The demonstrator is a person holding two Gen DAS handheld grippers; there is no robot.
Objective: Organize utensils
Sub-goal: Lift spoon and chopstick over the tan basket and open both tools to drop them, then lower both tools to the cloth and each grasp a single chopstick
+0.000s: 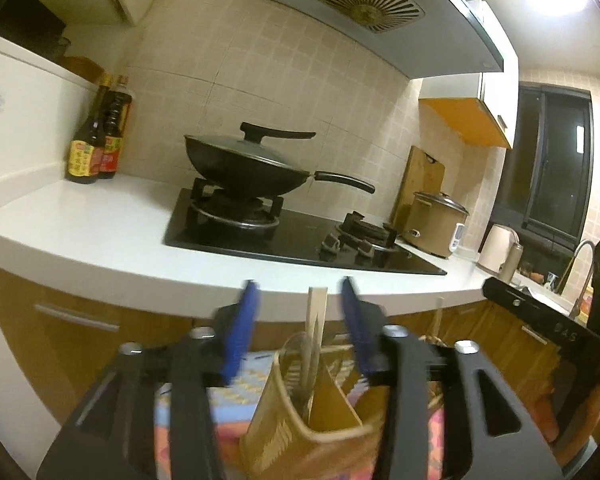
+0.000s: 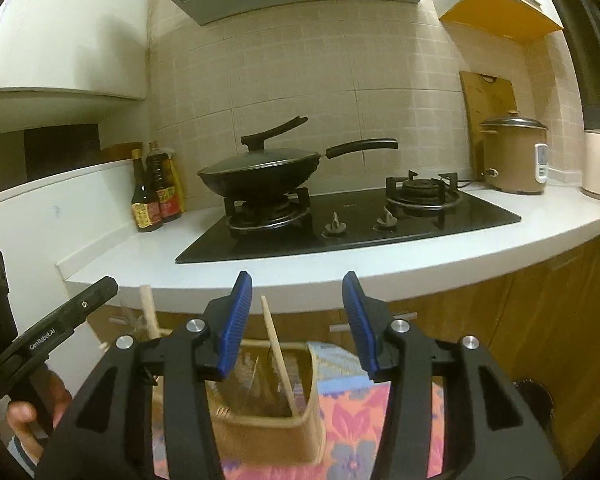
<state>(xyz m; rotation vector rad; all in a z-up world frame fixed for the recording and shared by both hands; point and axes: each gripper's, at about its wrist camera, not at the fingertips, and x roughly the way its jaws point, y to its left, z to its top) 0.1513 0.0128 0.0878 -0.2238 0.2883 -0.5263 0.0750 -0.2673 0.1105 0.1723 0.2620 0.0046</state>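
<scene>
1. The left hand-held gripper (image 1: 300, 328) has its blue pads spread wide, pinching nothing; the right hand-held gripper (image 2: 298, 320) is spread the same way and empty.
2. Just below both sits a woven utensil holder (image 1: 296, 420) on a floral cloth (image 2: 352, 420).
3. A pair of wooden chopsticks (image 1: 315, 320) stands upright in the holder, rising between the left pads without touching them.
4. In the right wrist view a single chopstick (image 2: 278, 356) leans in the holder between the right pads, apart from both.
5. Beyond lies the white bench (image 1: 100, 232), carrying a black gas hob (image 2: 340, 224).
6. A lidded wok (image 2: 260, 176) rests on the left burner.
7. Sauce bottles (image 1: 96, 140) stand at the far left, a rice cooker (image 2: 514, 156) and cutting board (image 2: 488, 96) far right.
</scene>
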